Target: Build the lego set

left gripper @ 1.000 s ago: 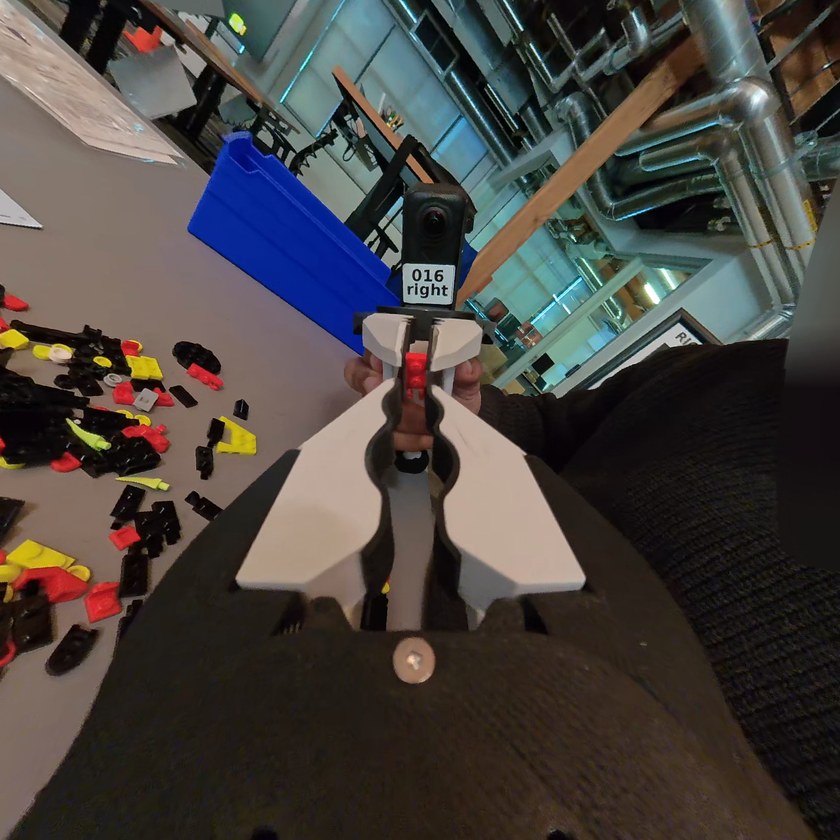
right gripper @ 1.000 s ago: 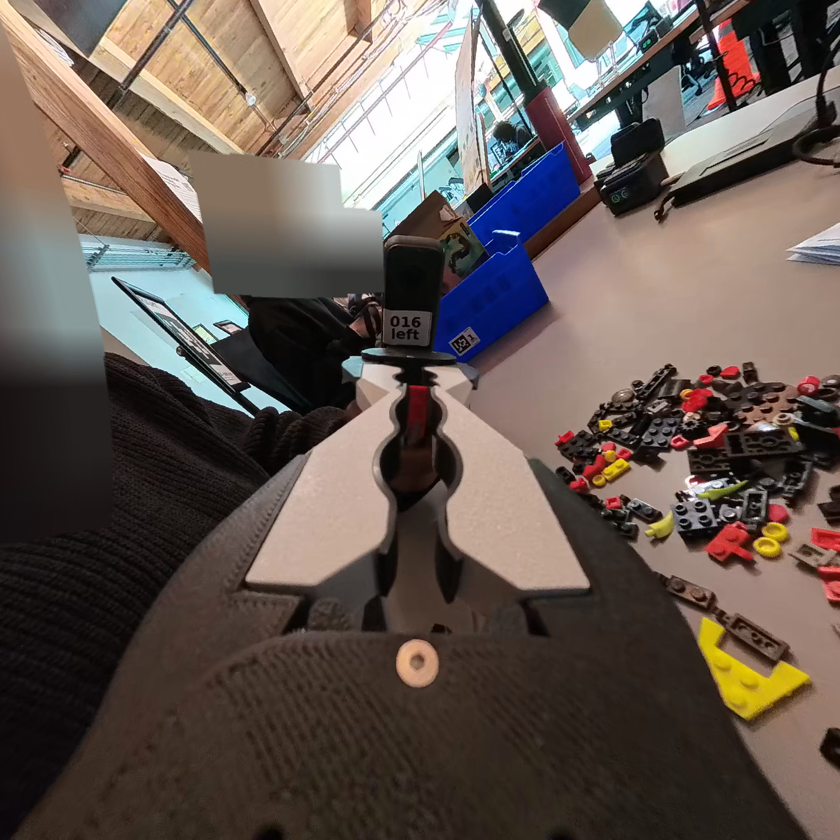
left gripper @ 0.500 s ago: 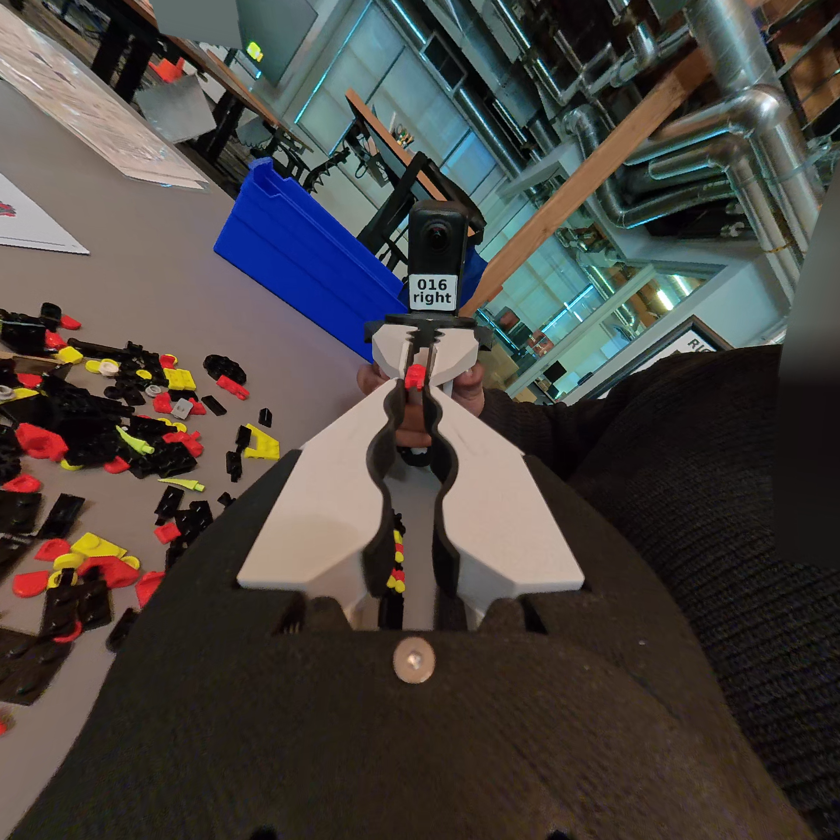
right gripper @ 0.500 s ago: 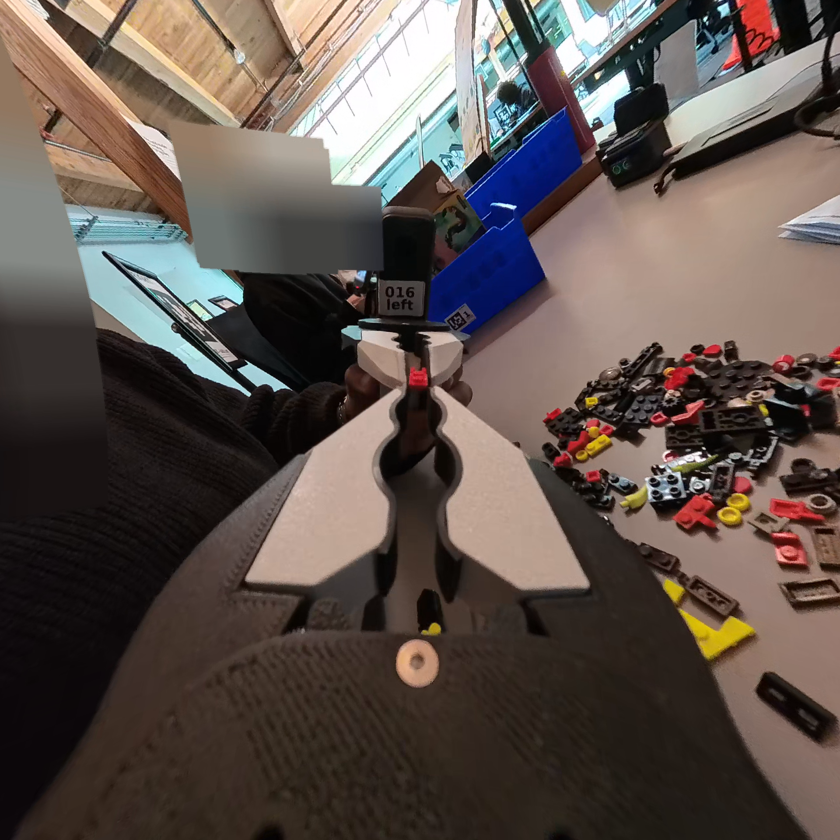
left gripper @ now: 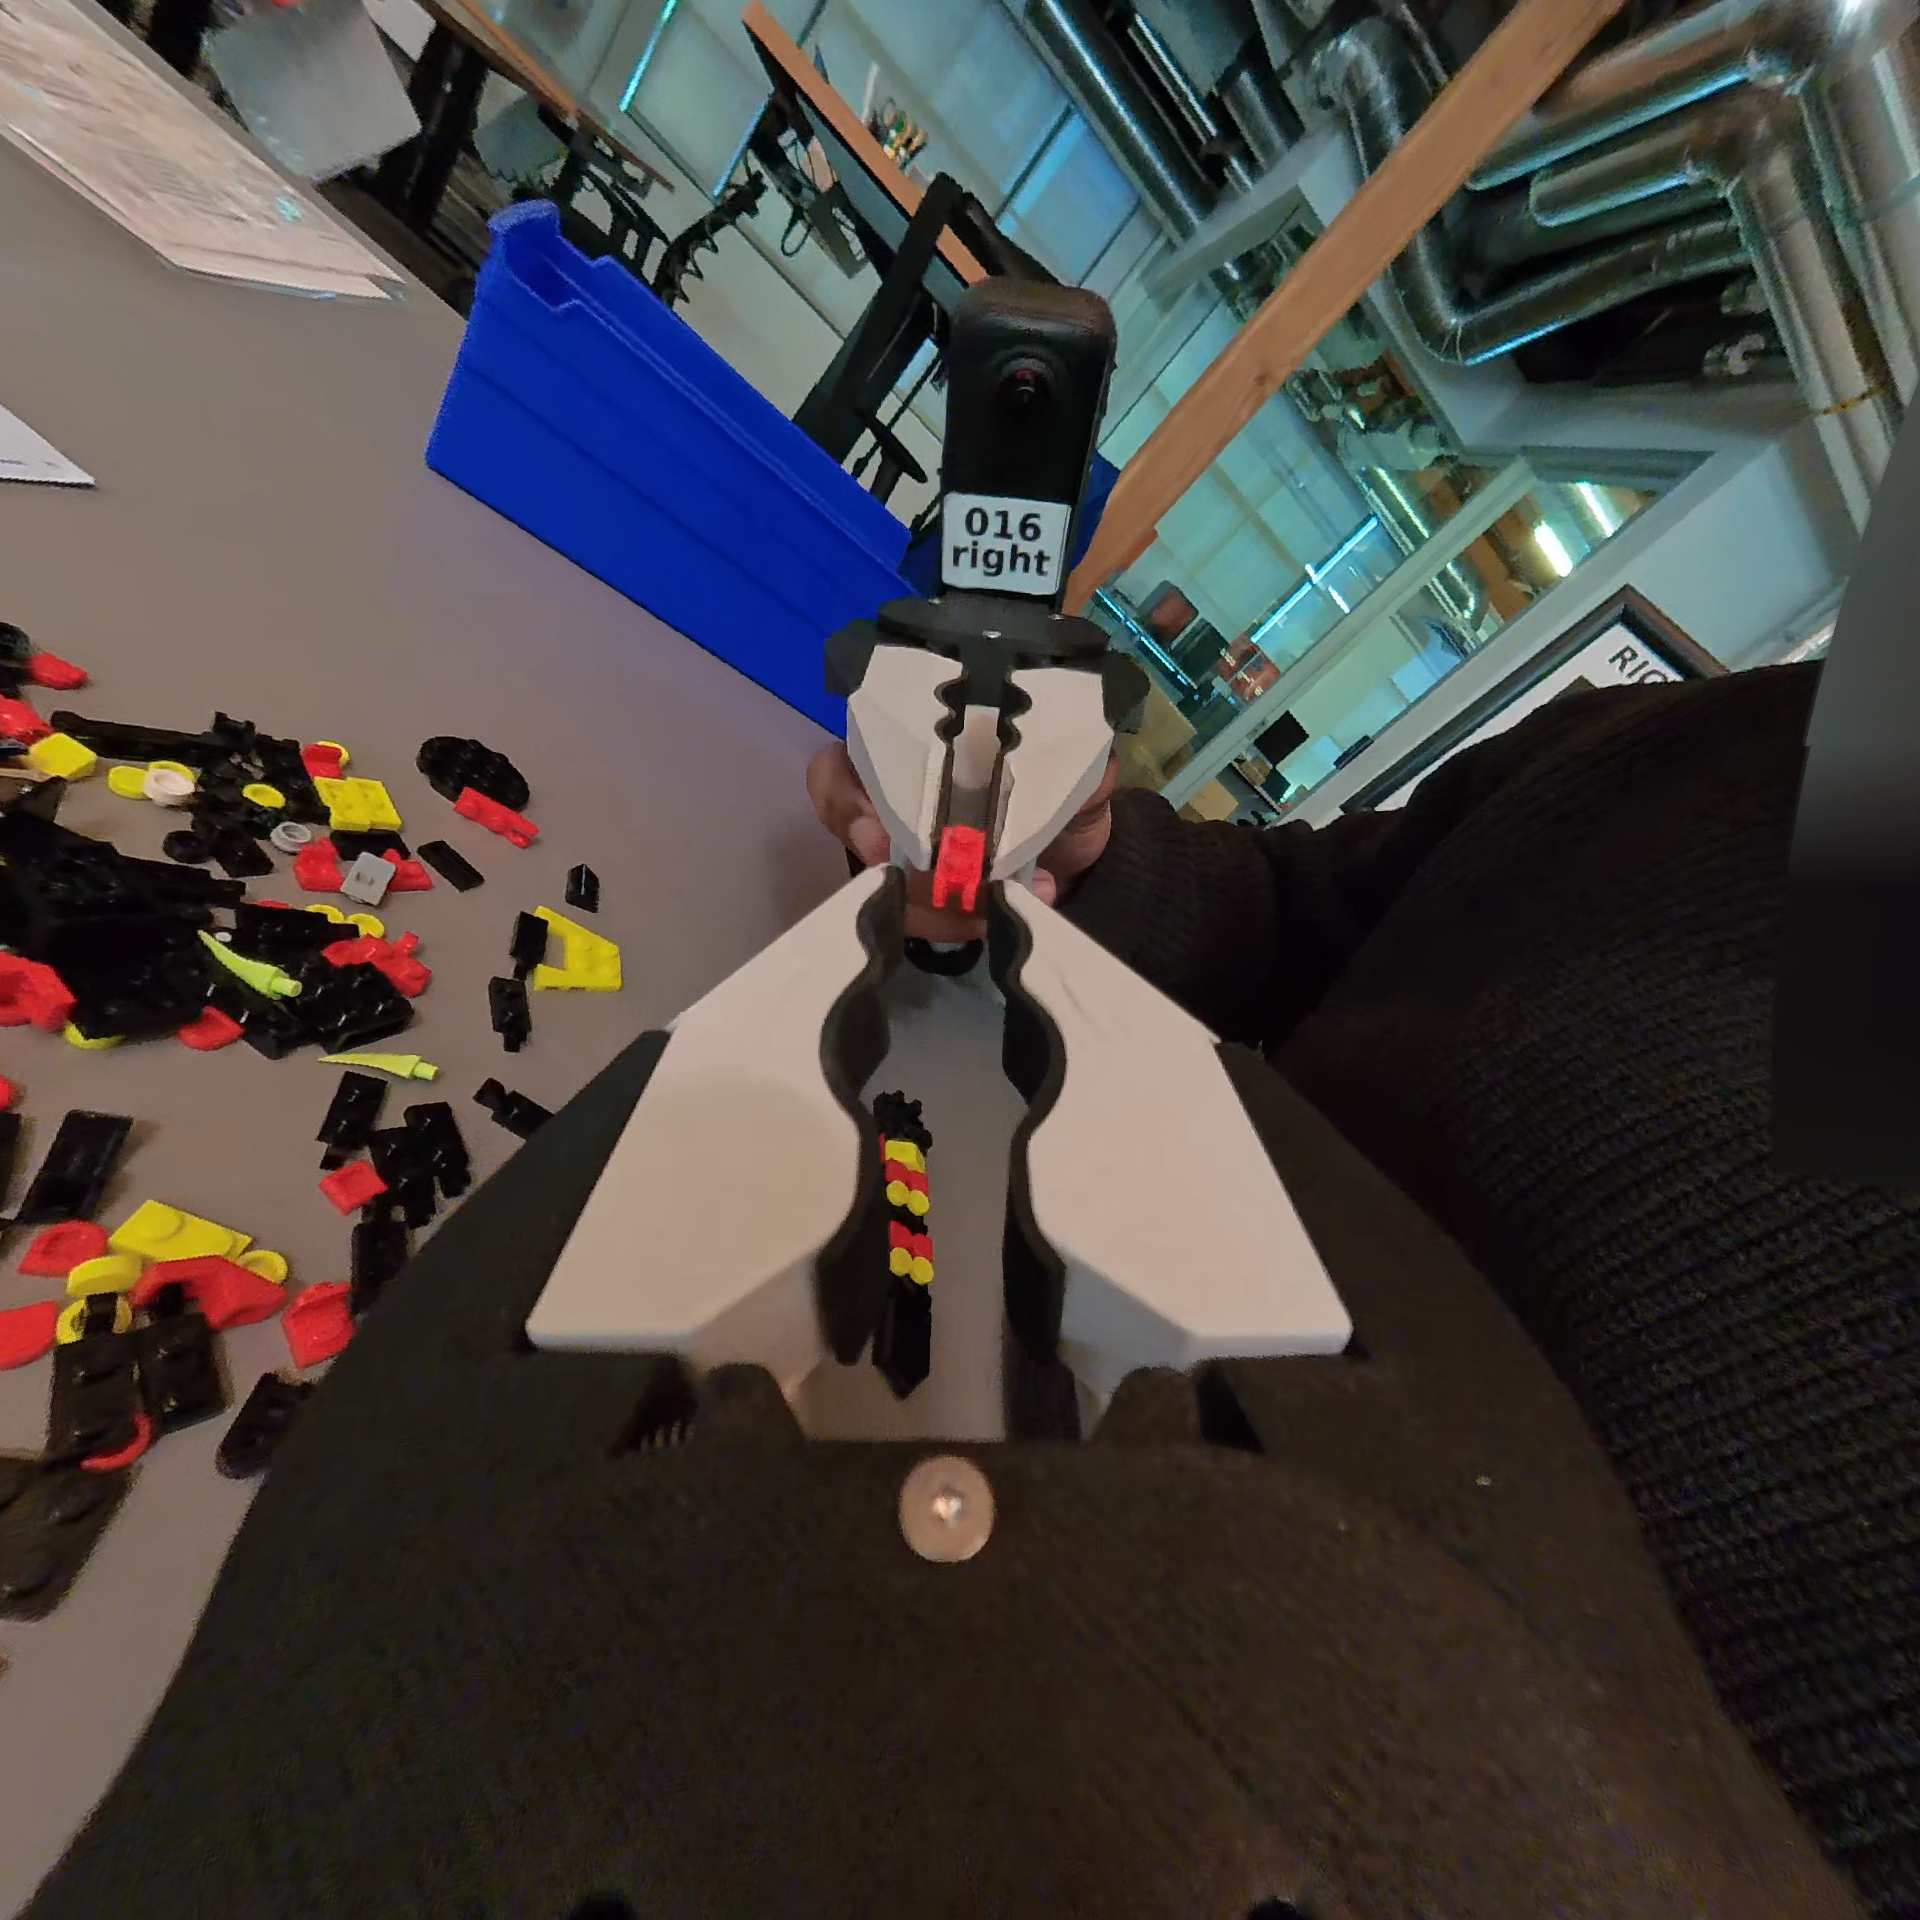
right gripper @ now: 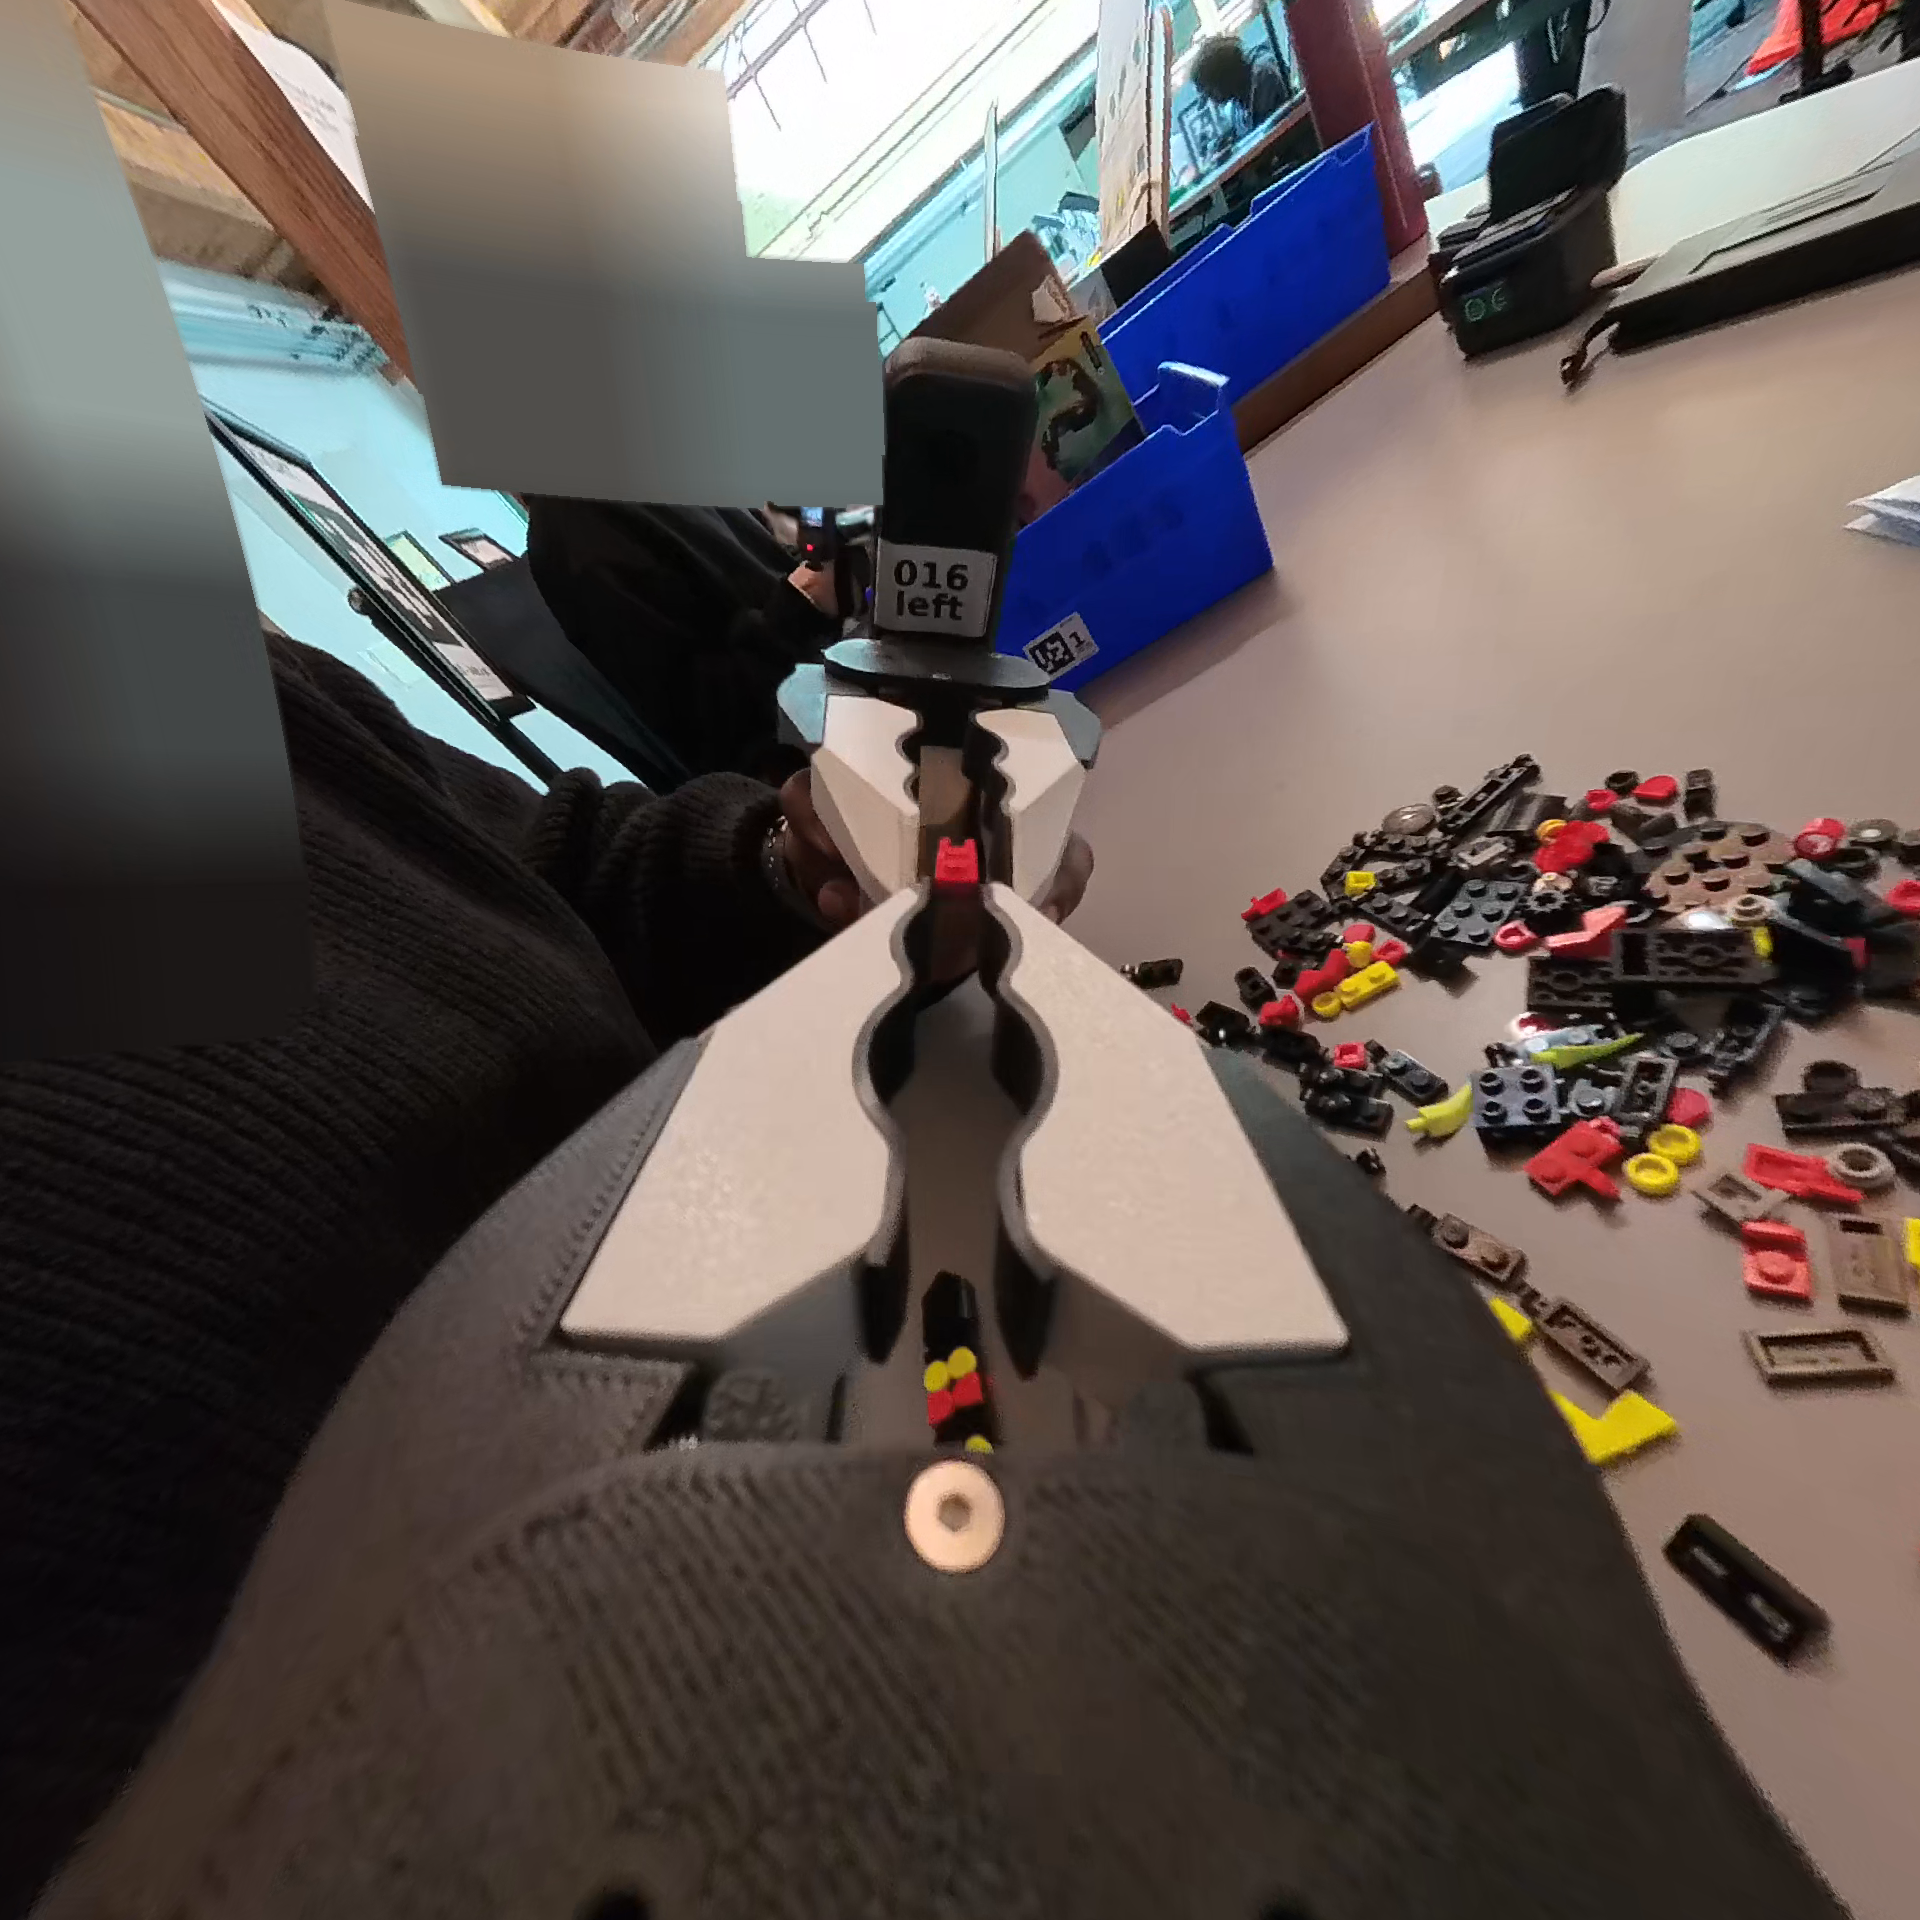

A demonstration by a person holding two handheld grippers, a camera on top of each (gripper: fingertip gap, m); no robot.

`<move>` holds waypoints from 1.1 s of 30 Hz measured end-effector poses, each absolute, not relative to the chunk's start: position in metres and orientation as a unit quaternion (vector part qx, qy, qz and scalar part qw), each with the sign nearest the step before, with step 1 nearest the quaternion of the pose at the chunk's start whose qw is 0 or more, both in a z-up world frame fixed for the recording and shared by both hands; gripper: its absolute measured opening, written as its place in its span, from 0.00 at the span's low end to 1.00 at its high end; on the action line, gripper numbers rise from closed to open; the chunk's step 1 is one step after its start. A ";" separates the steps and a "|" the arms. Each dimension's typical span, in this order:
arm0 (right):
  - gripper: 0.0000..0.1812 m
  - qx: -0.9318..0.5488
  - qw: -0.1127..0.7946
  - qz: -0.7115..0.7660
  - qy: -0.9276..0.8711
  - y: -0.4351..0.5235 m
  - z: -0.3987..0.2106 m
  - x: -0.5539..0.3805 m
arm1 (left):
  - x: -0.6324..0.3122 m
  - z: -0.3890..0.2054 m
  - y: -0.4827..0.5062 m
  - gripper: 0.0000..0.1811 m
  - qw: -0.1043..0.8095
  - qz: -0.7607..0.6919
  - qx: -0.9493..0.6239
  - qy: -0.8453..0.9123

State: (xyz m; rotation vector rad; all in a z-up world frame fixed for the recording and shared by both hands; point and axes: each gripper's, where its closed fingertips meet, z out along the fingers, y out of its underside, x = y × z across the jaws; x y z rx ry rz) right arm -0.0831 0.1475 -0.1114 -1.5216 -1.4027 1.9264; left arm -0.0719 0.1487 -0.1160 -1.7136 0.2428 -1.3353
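**Red piece held between two facing grippers**

The red piece (right gripper: 955, 864) is pinched at the tips of the right gripper (right gripper: 951, 896), raised above the desk (left gripper: 312, 499). The left gripper (left gripper: 940, 896) is pointed at it tip to tip, its jaws narrowly parted and empty. A black, yellow and red assembly (left gripper: 902, 1226) is seen beneath, near the desk's front edge. Loose pieces (right gripper: 1621, 997) are scattered beside it; a blue bin (left gripper: 644, 457) is set farther back.

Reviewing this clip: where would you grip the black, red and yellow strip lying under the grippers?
Probably the strip at mid-length, jaws across its narrow width, coming down from above: it lies long and thin on the table.
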 end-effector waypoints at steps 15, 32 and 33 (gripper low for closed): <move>0.04 -0.493 0.176 0.528 -0.669 0.133 -0.156 -0.063 | -0.067 -0.147 0.132 0.10 0.424 -0.450 -0.754 0.222; 0.04 -0.480 0.160 0.522 -0.686 0.123 -0.162 -0.061 | -0.054 -0.164 0.122 0.03 0.398 -0.420 -0.769 0.272; 0.04 -0.480 0.160 0.521 -0.688 0.122 -0.163 -0.061 | -0.054 -0.164 0.122 0.03 0.397 -0.419 -0.770 0.273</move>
